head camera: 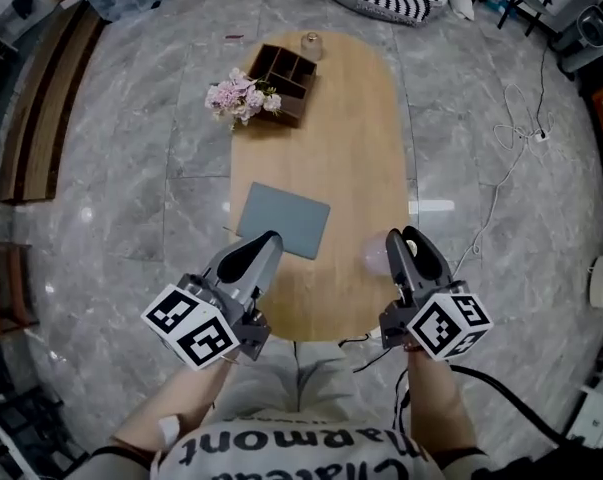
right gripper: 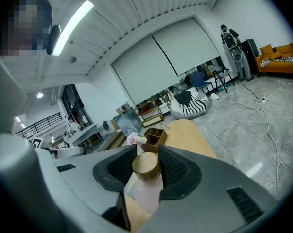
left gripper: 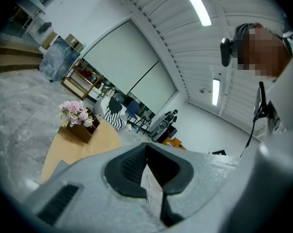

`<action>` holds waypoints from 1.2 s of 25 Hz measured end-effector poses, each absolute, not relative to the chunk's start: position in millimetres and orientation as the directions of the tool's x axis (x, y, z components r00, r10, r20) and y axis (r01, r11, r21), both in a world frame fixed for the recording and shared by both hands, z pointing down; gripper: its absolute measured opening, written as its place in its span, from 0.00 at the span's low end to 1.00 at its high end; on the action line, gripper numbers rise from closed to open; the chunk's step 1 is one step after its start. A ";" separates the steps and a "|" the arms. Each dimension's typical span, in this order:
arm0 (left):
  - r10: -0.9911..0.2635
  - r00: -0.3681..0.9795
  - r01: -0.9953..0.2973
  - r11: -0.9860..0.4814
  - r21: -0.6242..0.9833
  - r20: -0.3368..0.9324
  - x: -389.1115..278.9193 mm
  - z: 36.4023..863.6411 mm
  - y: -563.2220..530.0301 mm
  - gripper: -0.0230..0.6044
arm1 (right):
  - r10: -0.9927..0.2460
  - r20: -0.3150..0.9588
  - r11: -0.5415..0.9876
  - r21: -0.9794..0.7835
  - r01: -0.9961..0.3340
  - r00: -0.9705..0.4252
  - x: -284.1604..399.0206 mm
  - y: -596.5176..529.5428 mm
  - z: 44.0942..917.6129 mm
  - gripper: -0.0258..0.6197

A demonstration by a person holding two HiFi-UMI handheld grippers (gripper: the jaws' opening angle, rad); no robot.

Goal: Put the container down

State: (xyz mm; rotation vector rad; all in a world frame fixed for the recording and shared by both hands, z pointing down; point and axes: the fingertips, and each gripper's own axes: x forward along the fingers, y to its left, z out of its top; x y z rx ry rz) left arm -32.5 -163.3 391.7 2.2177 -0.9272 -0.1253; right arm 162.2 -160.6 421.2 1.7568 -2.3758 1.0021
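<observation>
The right tool (right gripper: 147, 150) pinched the small pale-pink translucent container with a round gold lid (right gripper: 145, 191) near its top; light, slick, likely breakable, I judged.

The container (right gripper: 146, 194) is pale pink with a gold lid (right gripper: 146, 165). On the tan table (head camera: 361, 148) lie a grey-blue mat (head camera: 283, 218), pink flowers (head camera: 241, 96) and a dark brown box (head camera: 286, 73).

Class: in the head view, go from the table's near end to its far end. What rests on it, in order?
Mat → flowers → jar. Box omitted: it overlaps flowers and jar.
</observation>
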 end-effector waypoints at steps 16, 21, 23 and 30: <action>-0.547 0.768 -0.587 -0.394 0.707 0.333 5.3 531.1 -155.3 0.06 | -0.770 0.568 0.046 -0.407 -0.913 -0.291 167.5 -173.1 577.2 0.25; -0.526 0.773 -0.583 -0.367 0.725 0.355 11.3 555.0 -155.2 0.06 | -0.757 0.599 0.005 -0.391 -0.920 -0.259 170.3 -173.5 607.2 0.25; -0.517 0.774 -0.586 -0.368 0.722 0.365 12.9 562.7 -155.4 0.06 | -0.749 0.614 -0.007 -0.385 -0.923 -0.251 171.4 -171.2 618.4 0.25; -0.466 0.790 -0.582 -0.366 0.726 0.399 24.4 583.3 -144.5 0.06 | -0.712 0.661 -0.025 -0.362 -0.932 -0.237 172.9 -158.3 645.5 0.25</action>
